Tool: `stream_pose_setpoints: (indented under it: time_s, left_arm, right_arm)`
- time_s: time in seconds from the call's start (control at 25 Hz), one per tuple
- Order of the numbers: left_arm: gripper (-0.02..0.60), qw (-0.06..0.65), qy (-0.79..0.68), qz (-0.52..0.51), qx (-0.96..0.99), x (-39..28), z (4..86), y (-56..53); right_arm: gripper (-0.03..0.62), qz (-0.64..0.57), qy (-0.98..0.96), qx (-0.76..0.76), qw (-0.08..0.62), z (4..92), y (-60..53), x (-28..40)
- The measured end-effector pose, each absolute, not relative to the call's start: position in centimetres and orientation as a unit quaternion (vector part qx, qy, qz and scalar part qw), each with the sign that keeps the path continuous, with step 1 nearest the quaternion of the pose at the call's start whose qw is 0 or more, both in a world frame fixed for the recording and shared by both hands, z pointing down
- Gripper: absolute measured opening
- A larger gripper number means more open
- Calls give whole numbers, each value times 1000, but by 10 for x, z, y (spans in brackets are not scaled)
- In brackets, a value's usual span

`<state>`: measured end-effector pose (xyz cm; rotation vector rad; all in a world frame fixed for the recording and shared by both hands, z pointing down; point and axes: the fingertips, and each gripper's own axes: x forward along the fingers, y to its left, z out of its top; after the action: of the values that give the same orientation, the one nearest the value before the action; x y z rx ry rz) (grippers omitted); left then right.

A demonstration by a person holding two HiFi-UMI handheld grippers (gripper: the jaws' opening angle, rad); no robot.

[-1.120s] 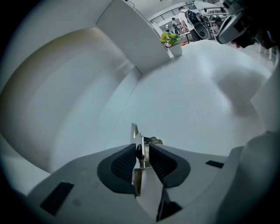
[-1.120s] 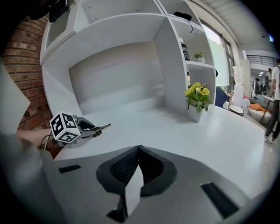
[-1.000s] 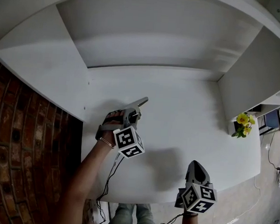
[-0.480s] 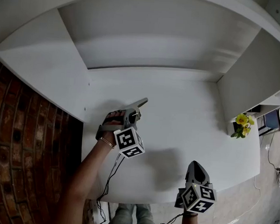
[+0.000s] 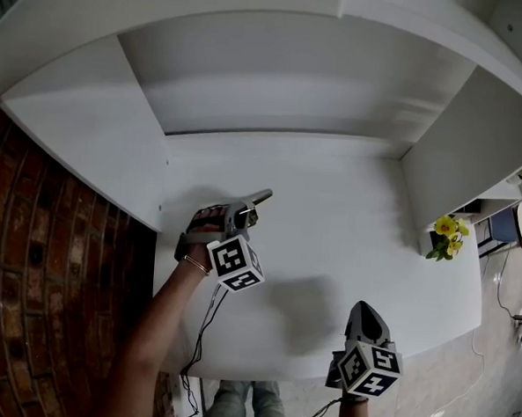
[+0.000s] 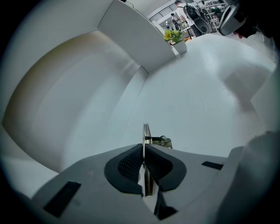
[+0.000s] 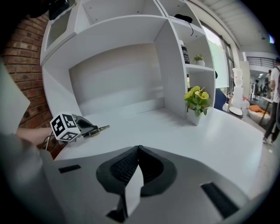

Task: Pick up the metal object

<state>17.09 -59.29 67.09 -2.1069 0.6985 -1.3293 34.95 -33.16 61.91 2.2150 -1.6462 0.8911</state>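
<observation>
Left gripper [image 5: 241, 213] has just been closing and is now clamped on the thin metal object [image 5: 262, 196], which pokes out past the tips near the desk's [image 5: 349, 217] left edge, by the side panel [image 5: 88, 149]. Right gripper [image 5: 366, 315] sits at the front edge, jaws together, nothing in them. A potted yellow-flowered plant [image 5: 444, 236] stands well off at the right edge.

Head view looks steeply down on the bench [image 5: 347, 244] from overhead. Left gripper view sits close behind its jaws, facing across the bench to a plant [image 6: 174, 36] far ahead. Right gripper view, likewise close, shares that plant, right of its jaws, and shows the left gripper [image 7: 92, 130] left of them.
</observation>
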Motion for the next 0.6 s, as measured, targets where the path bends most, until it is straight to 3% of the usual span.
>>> stream_pose_setpoints:
  time_s: [0.6]
  left_arm:
    - [17,240,284,-469,-801,154,638,-585]
  right_arm:
    - [0,291,-582,751,111,591,-336,338]
